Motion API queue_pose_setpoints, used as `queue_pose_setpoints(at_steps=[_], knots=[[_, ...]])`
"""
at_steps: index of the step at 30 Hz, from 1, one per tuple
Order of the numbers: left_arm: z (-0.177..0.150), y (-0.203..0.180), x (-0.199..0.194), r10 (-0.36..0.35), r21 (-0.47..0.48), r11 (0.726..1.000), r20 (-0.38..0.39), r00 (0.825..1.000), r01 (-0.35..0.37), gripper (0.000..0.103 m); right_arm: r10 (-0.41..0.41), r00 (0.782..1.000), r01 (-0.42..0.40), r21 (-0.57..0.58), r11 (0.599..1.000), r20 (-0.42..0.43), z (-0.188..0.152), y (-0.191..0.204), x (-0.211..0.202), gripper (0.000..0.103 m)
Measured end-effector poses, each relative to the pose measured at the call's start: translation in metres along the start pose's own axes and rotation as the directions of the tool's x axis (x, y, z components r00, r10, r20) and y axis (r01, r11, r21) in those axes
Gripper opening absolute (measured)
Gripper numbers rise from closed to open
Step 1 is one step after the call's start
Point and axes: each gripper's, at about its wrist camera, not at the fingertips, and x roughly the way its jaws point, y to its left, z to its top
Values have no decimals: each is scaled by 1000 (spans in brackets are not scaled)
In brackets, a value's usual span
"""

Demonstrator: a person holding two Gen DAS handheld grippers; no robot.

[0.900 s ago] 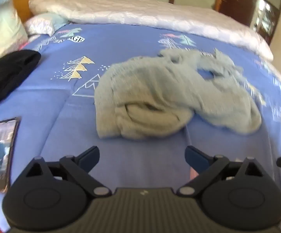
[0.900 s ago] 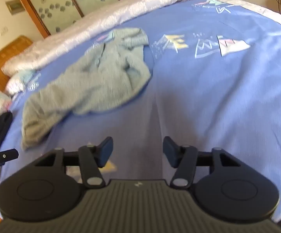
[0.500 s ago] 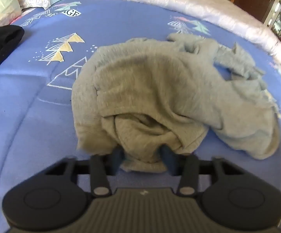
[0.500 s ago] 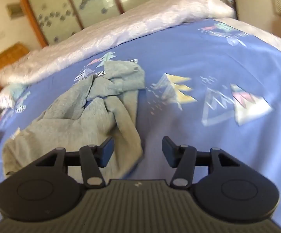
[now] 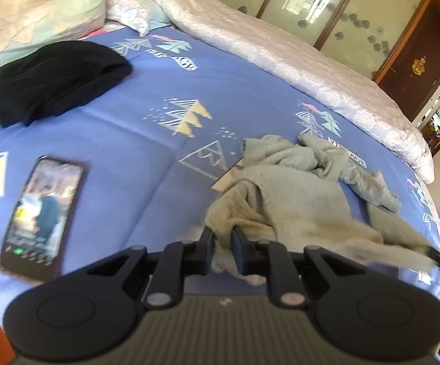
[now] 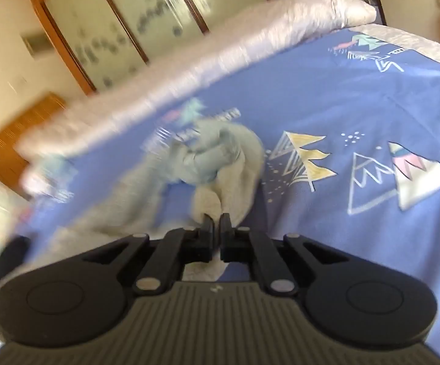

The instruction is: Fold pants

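One rumpled grey pants (image 5: 296, 200) heap

- Bright daylight; glare whitens the pale quilt (image 5: 280, 57).
- Right wrist view motion-blurred, worst at left.
- Fisheye bends the edges.

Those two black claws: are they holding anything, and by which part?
Yes. The left gripper and right gripper are each shut on a bunched edge of the grey pants; which part of the garment cannot be told.
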Motion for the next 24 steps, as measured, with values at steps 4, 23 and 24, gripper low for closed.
queue_pose_setpoints(at_steps=[4, 23, 24], knots=[[-13, -1, 19, 75, 29, 997, -77, 994, -73, 18, 67, 998, -68, -50, 996, -16, -35, 5, -64, 13], [-40, -11, 54, 18, -48, 998, -215, 976, -29, 54, -94, 980, 39, -292, 956, -177, 59, 50, 141, 47], [-40, -14, 56, 21, -40, 999, -216, 976, -30, 51, -117, 970, 45, -318, 947, -211, 57, 55, 165, 48]])
